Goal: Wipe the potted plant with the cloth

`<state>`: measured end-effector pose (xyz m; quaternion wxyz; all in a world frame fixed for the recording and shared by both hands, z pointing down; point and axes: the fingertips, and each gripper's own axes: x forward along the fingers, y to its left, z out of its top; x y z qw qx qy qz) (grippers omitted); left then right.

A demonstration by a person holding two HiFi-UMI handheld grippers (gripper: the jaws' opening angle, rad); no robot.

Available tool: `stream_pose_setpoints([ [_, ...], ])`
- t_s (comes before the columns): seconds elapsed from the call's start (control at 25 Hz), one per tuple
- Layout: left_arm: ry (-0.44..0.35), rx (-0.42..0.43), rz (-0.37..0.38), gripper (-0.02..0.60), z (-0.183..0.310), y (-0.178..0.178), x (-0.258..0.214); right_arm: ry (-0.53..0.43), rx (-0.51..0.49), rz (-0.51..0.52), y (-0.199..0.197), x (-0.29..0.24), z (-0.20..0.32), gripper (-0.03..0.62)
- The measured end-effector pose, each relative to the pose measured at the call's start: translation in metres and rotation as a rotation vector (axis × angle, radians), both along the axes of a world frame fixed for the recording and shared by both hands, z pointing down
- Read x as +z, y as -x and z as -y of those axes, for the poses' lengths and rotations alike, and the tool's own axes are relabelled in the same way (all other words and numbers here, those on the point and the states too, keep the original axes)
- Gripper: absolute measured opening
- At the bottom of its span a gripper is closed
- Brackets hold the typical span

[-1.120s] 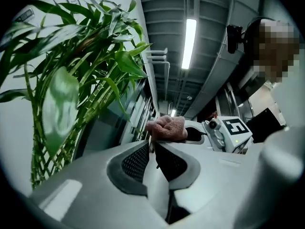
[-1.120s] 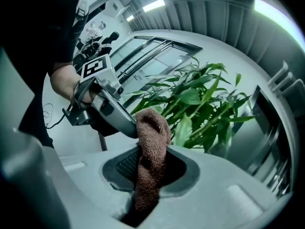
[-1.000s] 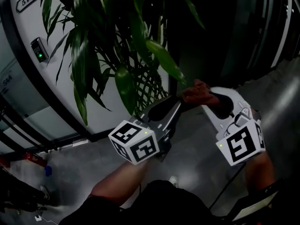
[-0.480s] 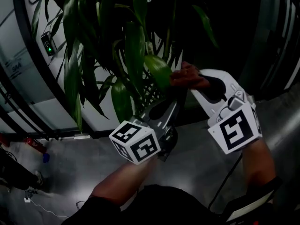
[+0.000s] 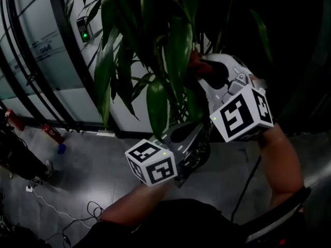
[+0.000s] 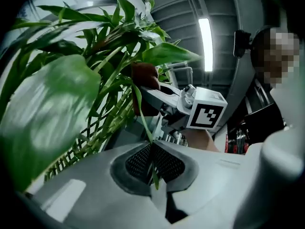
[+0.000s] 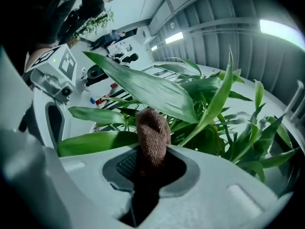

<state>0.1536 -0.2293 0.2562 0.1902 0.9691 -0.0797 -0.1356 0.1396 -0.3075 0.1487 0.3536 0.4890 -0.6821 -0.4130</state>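
The potted plant's long green leaves (image 5: 176,40) fill the top of the head view, with stalks (image 6: 102,123) seen in the left gripper view. My right gripper (image 5: 202,71) is raised among the leaves and is shut on a reddish-brown cloth (image 5: 195,61). In the right gripper view the cloth (image 7: 152,137) sticks up out of the right gripper (image 7: 151,168), against a broad leaf (image 7: 143,87). Lower down, my left gripper (image 5: 192,134) is shut on a thin drooping leaf (image 6: 142,111), whose tip passes between the pads of the left gripper (image 6: 153,160).
A glass wall with black frames (image 5: 57,56) and a door reader with a green light (image 5: 83,30) stand behind the plant. A red extinguisher (image 5: 51,133), cables (image 5: 67,216) and a person's legs (image 5: 18,161) are on the grey floor at left.
My right gripper has risen with the cloth, up and left into the foliage. The left gripper has stayed low, and the head view has swung so the wall shows more at left.
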Motion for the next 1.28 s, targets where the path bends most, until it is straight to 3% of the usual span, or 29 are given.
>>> stream_pose_setpoints([
  [0.44,0.097,-0.005,0.042,0.018,-0.001,0.004,0.039,0.004,-0.056,-0.147,0.005,0.05,-0.019,0.063],
  [0.6,0.078,-0.021,0.044,0.018,-0.009,0.0,0.039,0.023,-0.096,-0.186,0.004,0.072,-0.045,0.063],
  [0.8,0.031,-0.066,0.092,0.018,-0.01,-0.004,0.042,0.121,-0.184,-0.201,0.007,0.111,-0.069,0.063],
  [0.96,0.004,-0.094,0.127,0.018,-0.012,-0.004,0.043,0.203,-0.241,-0.147,0.009,0.123,-0.086,0.063],
  [1.16,-0.021,-0.135,0.166,0.018,-0.01,-0.003,0.045,0.447,-0.362,0.039,0.013,0.131,-0.11,0.063],
  [1.28,-0.011,-0.136,0.166,0.018,-0.01,-0.003,0.045,0.494,-0.385,0.087,0.011,0.133,-0.115,0.063],
])
